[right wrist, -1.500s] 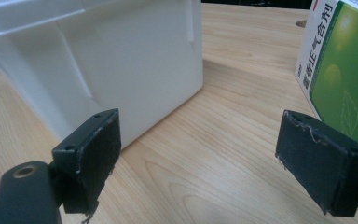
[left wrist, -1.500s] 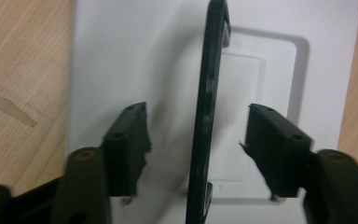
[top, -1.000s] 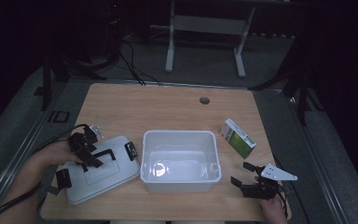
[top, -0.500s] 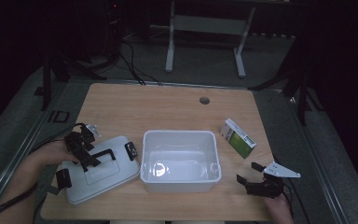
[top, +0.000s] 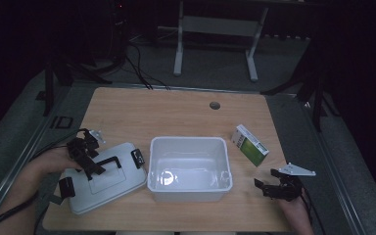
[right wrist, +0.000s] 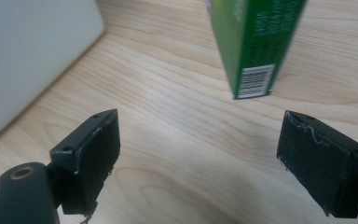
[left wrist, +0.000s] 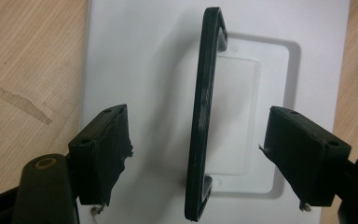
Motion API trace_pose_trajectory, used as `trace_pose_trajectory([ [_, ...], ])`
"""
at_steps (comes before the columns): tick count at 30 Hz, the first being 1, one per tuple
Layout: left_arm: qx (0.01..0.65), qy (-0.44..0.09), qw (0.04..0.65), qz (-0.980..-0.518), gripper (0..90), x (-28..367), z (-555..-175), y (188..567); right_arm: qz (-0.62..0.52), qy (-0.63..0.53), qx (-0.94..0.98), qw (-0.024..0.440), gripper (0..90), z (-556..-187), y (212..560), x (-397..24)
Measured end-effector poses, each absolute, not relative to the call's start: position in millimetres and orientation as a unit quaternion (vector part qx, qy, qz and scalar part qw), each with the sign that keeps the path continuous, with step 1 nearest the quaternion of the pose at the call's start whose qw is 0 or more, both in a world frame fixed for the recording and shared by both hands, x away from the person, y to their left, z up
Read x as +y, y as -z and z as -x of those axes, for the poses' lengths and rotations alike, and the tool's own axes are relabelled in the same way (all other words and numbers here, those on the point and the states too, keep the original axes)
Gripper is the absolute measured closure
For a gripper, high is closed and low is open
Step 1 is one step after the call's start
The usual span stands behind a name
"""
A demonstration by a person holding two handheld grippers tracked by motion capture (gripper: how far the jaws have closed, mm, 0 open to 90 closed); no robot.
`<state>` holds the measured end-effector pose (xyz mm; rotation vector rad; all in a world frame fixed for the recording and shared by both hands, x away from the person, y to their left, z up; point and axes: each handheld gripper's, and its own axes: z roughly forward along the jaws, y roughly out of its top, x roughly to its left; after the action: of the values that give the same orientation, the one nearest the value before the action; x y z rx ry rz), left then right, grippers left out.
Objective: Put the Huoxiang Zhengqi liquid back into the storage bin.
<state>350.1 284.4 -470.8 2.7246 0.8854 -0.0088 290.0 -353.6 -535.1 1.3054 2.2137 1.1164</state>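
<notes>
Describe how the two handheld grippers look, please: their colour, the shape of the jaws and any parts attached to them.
Both are black. The left gripper has two blocky black jaws with small screw holes and frayed pad edges; the right gripper has the same, its pad edges chipped pale. In the high view, the right gripper carries a grey three-cornered plate on top. A dark cable trails beside the left forearm.

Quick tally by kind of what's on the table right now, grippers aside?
White open bin: 1
White lid with black handle: 1
Green and white carton: 1
Total: 3
</notes>
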Motion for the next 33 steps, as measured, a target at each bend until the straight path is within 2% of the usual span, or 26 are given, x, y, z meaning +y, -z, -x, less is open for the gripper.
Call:
trace_pose_trajectory([
  [13, 0.306, 0.006, 0.134, -0.943, 22.7, 285, -351, 471, -0.448, -0.377, 0.796, 0.152, 15.1, -316, 508, -363],
  [26, 0.308, 0.009, 0.134, -0.942, 22.7, 286, -351, 471, -0.439, -0.339, 0.82, 0.141, 16.7, -348, 489, -352],
  [33, 0.306, 0.011, 0.131, -0.943, 22.6, 287, -351, 471, -0.43, -0.308, 0.839, 0.126, 23.3, -368, 479, -345],
])
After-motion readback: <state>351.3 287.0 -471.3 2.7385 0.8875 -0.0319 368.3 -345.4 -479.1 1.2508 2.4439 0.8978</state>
